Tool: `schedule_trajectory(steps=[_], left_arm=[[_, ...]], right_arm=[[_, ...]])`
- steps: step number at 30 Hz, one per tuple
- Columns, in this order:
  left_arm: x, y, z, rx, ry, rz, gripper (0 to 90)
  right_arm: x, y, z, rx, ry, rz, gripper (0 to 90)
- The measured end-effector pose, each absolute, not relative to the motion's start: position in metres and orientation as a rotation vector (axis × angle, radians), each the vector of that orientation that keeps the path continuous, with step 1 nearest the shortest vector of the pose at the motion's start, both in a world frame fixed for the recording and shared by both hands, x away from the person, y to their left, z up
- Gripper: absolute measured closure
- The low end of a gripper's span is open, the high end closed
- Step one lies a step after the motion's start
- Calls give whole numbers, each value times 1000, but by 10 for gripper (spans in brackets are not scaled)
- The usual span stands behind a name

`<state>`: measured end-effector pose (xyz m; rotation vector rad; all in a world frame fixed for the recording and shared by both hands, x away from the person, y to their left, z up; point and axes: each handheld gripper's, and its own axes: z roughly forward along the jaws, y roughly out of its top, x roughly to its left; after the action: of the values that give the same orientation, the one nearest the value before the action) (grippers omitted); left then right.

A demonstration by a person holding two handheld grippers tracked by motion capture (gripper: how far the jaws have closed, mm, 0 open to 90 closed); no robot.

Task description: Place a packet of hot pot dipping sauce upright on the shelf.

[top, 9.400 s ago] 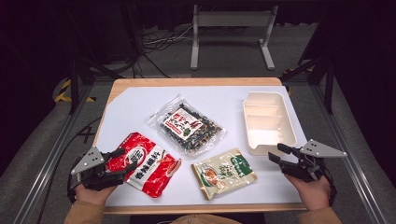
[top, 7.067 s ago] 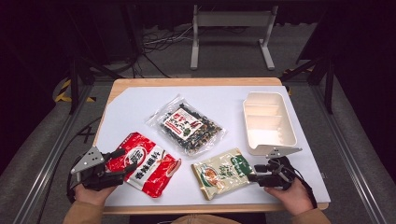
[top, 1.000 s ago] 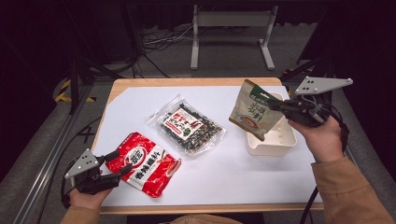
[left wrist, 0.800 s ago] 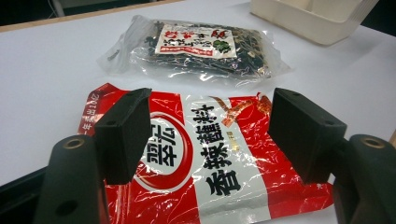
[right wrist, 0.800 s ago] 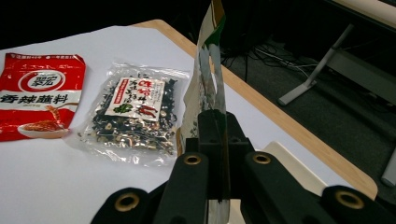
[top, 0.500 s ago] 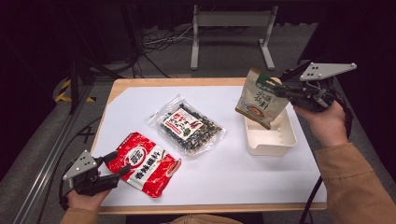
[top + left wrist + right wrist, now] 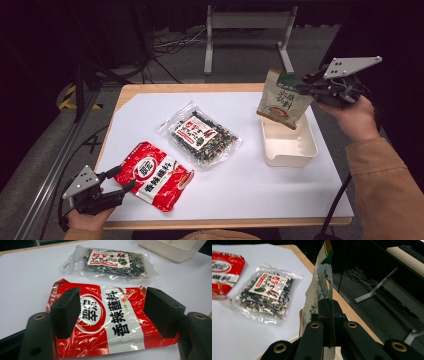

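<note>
My right gripper is shut on a green and tan food packet. It holds the packet upright in the air over the far end of a cream tray. A red and white packet lies flat at the near left of the table. My left gripper is open at its near edge, one jaw on each side of the packet. A clear bag of dark dried food lies in the middle.
The white mat covers a wooden table. A metal stand and cables lie on the floor beyond the far edge. The cream tray stands at the right side, with a narrow strip of mat beyond it.
My right gripper took the green packet from the near middle of the mat, lifted it, and carried it right and away over the tray. The left gripper stayed by the red packet.
</note>
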<state>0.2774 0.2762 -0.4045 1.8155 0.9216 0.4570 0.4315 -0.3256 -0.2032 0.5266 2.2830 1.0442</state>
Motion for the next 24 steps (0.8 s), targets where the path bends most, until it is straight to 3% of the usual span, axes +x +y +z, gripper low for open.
schedule_trajectory(steps=[24], left_arm=[[273, 280, -406, 1813, 948, 464, 304]], right_arm=[[478, -337, -220, 402, 2296, 899, 894]])
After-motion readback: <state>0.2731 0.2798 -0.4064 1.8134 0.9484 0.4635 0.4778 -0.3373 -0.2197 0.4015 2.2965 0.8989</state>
